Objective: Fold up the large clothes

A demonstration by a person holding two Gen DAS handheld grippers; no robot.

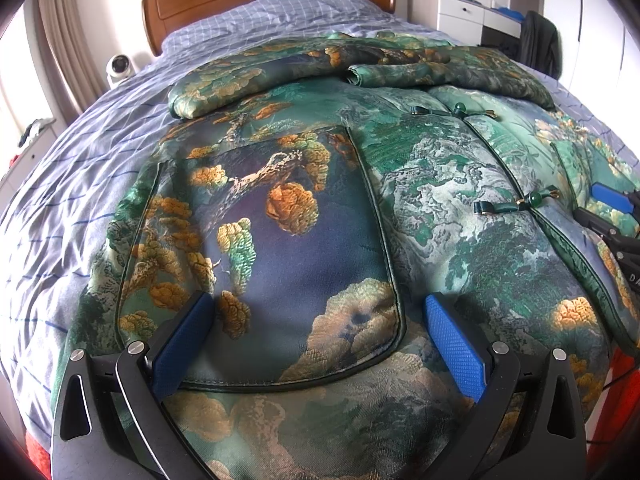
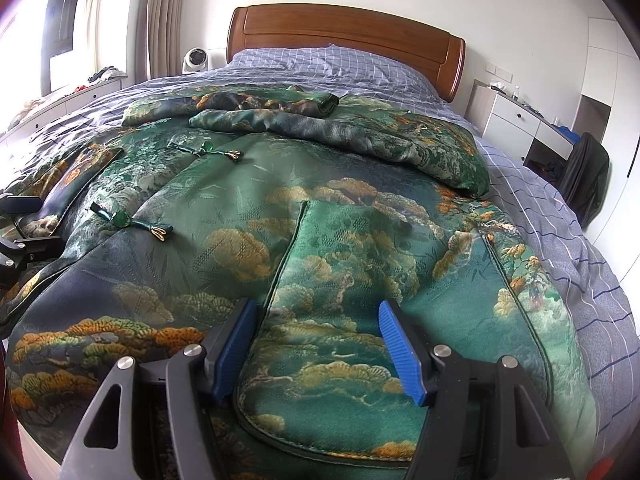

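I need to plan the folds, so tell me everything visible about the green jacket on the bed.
The jacket is padded green brocade with gold pine and cloud patterns, dark piping, two patch pockets and knotted frog fastenings with green beads. It lies front up and fastened on the checked bedding, both sleeves already folded across its chest. Both open grippers hover over its hem pockets.

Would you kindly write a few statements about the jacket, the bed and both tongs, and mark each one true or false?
1. The jacket lies spread on the bed. True.
2. Both sleeves stretch straight out sideways. False: they are folded across the jacket's upper part.
3. The left tongs are open, pinching nothing. True.
4. The right tongs hold a button. False: they are open over a pocket.
5. The headboard is white metal. False: it is brown wood.
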